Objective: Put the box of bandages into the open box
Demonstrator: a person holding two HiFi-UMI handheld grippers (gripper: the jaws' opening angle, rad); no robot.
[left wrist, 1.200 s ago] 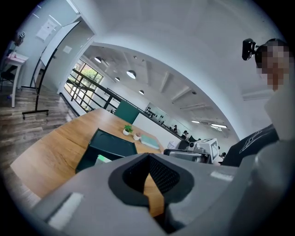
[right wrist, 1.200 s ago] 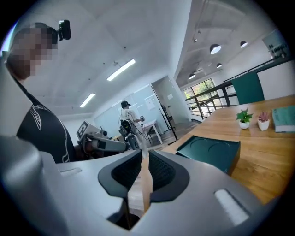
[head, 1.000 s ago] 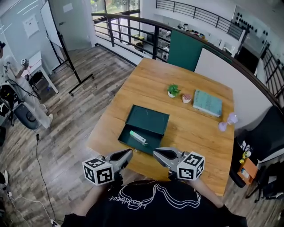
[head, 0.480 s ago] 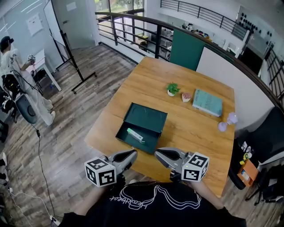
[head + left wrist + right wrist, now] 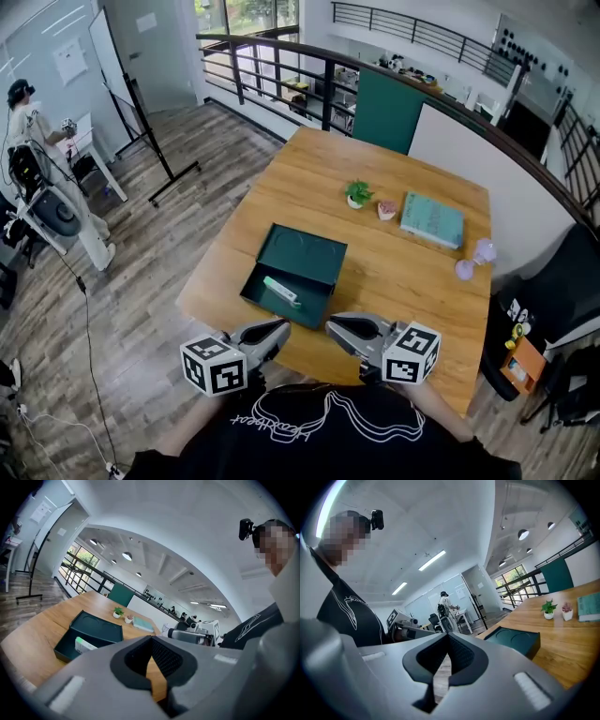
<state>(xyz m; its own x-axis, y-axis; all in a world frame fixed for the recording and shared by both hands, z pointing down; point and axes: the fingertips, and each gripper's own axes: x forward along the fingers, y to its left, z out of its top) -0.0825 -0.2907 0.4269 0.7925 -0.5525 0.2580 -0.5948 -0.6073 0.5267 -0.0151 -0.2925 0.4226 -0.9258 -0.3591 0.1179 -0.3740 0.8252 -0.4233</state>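
The dark green open box (image 5: pixel 305 253) lies on the wooden table, lid folded back. The white and green box of bandages (image 5: pixel 280 291) lies inside its tray, also seen in the left gripper view as the bandage box (image 5: pixel 83 645) in the open box (image 5: pixel 96 630). My left gripper (image 5: pixel 281 327) and right gripper (image 5: pixel 331 323) hover side by side at the table's near edge, just short of the box. Both are shut, with nothing between their tips. The right gripper view shows the open box (image 5: pixel 513 641) from its side.
Beyond the box stand a small potted plant (image 5: pixel 357 194), a little pink pot (image 5: pixel 386 209), a teal book (image 5: pixel 432 220) and a purple trinket (image 5: pixel 473 258). A railing (image 5: pixel 281 56) runs behind the table (image 5: pixel 403 281). A person (image 5: pixel 23 112) stands far left.
Both grippers stay shut in nearly the same place. The head view has drifted slightly, and the person at far left has shifted.
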